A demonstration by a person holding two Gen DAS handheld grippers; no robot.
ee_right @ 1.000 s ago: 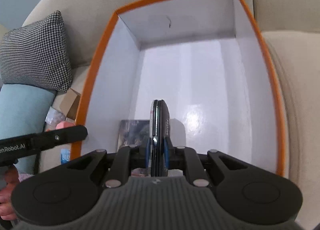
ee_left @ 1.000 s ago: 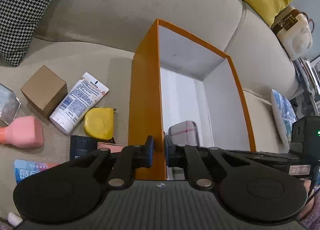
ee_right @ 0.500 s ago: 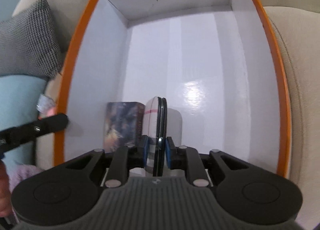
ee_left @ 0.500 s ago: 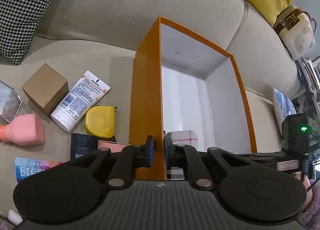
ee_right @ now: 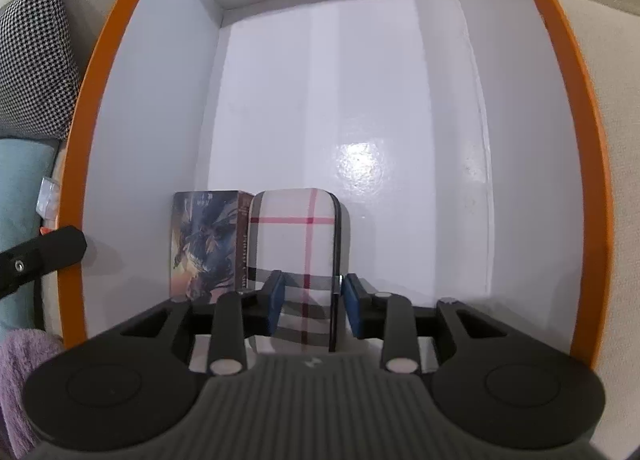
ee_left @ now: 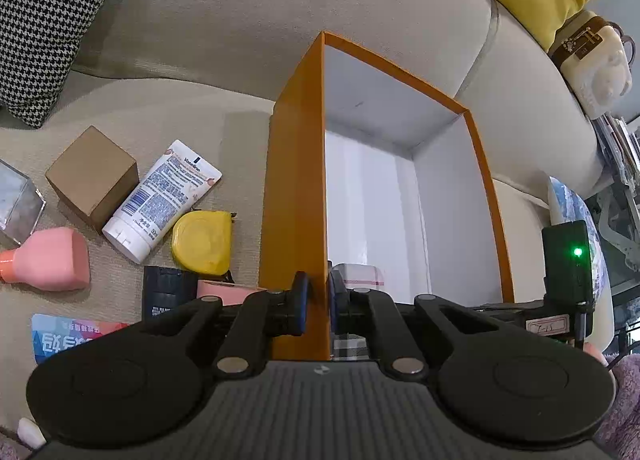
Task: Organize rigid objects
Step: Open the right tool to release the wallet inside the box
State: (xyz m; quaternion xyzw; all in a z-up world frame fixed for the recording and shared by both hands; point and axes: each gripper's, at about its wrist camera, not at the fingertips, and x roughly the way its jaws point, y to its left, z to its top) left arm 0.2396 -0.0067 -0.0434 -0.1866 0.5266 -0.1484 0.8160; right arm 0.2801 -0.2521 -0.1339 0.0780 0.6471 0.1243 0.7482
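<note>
- The left gripper (ee_left: 317, 302) sits low and centre in the left wrist view, tilted down, its blue pads pinching the near wall of the orange box (ee_left: 294, 195), one pad outside and one inside.
- The right gripper (ee_right: 313, 302) points steeply down into the box from above, at the bottom centre of the right wrist view. Its jaws are spread and have just been opening; the plaid case (ee_right: 294, 256) stands between the pads, which no longer press on it.
- The plaid case rests on the white floor of the box, leaning against a dark printed card box (ee_right: 206, 242) at the lower left of the interior.
- Compared with a second ago, the case was then clamped edge-on between the right pads; it now shows its plaid face and the pads stand apart.
- The box interior fills more of the right wrist view than before.
- The left wrist view is unchanged: lotion tube (ee_left: 162, 201), yellow tape measure (ee_left: 202, 242), brown cube (ee_left: 92, 177) and pink bottle (ee_left: 50, 260) lie on the sofa (ee_left: 280, 15) at the left.
</note>
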